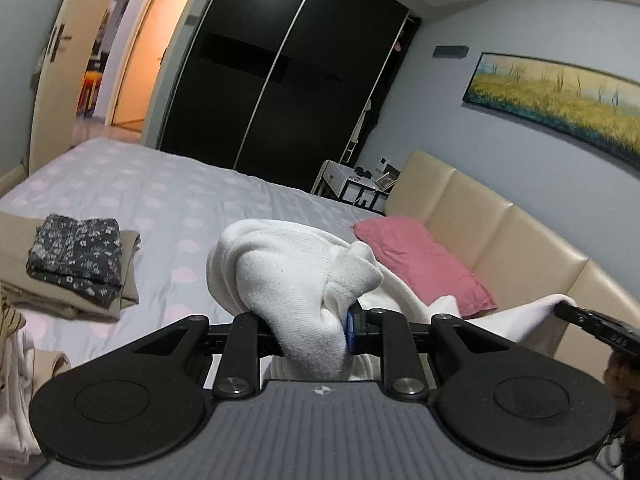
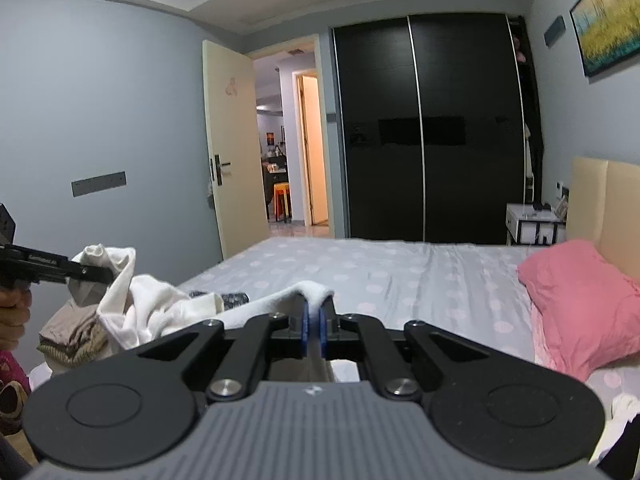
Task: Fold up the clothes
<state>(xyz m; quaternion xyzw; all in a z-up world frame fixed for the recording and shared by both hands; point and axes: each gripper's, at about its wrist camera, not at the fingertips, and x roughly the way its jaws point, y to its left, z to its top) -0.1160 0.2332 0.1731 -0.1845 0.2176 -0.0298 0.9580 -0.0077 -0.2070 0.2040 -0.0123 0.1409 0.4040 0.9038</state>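
Note:
A white garment (image 1: 280, 272) hangs between both grippers above the bed. My left gripper (image 1: 340, 328) is shut on a thick bunched part of it, which covers the fingers. My right gripper (image 2: 316, 320) is shut on another edge of the white garment (image 2: 312, 290), with the blue pads pressed on the cloth. The right gripper shows at the right edge of the left wrist view (image 1: 592, 320), holding the cloth's far end. The left gripper shows at the left edge of the right wrist view (image 2: 92, 274), also holding cloth.
A folded dark floral garment (image 1: 78, 256) lies on folded beige clothes (image 1: 128, 276) on the grey dotted bed (image 1: 168, 200). A pink pillow (image 1: 424, 264) lies by the beige headboard (image 1: 500, 232). Unfolded clothes (image 2: 76, 332) are piled at the left.

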